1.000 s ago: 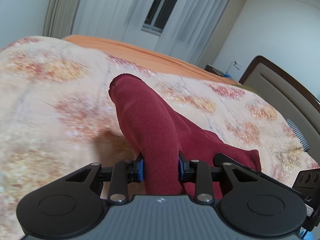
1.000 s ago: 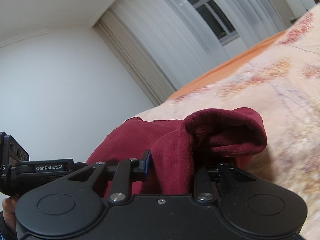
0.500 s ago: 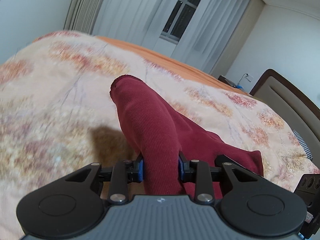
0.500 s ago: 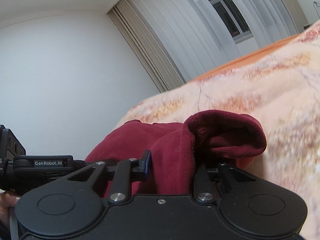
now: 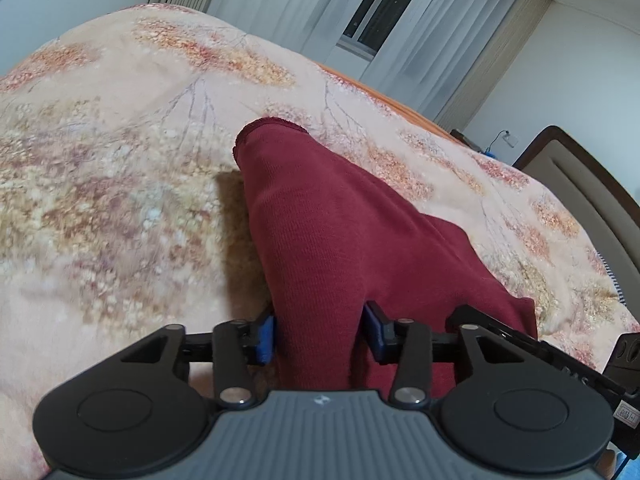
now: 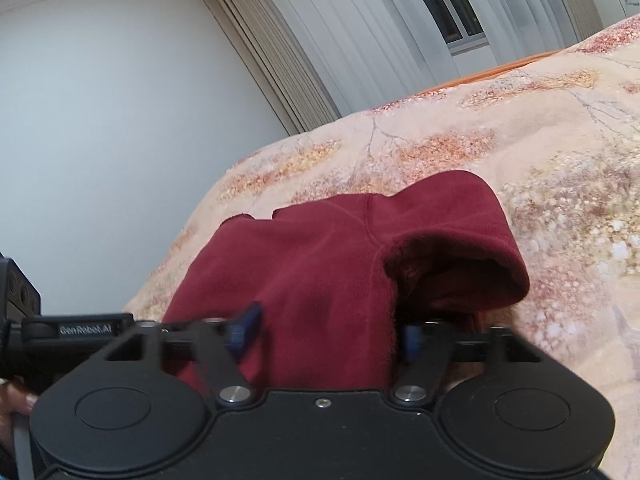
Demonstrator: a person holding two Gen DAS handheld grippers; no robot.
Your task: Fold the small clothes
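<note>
A dark red knit garment (image 5: 340, 240) lies partly on a floral bedspread (image 5: 100, 200). My left gripper (image 5: 318, 334) is shut on one bunched end of it, which sticks up ahead with its hemmed cuff at the far tip. In the right wrist view the same garment (image 6: 320, 272) drapes between the blue pads of my right gripper (image 6: 326, 334), whose jaws stand wider apart with cloth between them. A rolled, open cuff (image 6: 460, 248) juts out to the right. The other gripper's body shows at each view's edge.
The bedspread (image 6: 520, 140) stretches ahead of both grippers. An upholstered headboard (image 5: 580, 192) stands at the right in the left wrist view. White curtains and a window (image 5: 380, 12) are behind the bed, with a bare wall (image 6: 120, 100) to the left.
Both grippers have tilted down toward the bed, carrying the garment forward and lower. The right gripper's jaws have spread wider and more of the garment's flat body shows.
</note>
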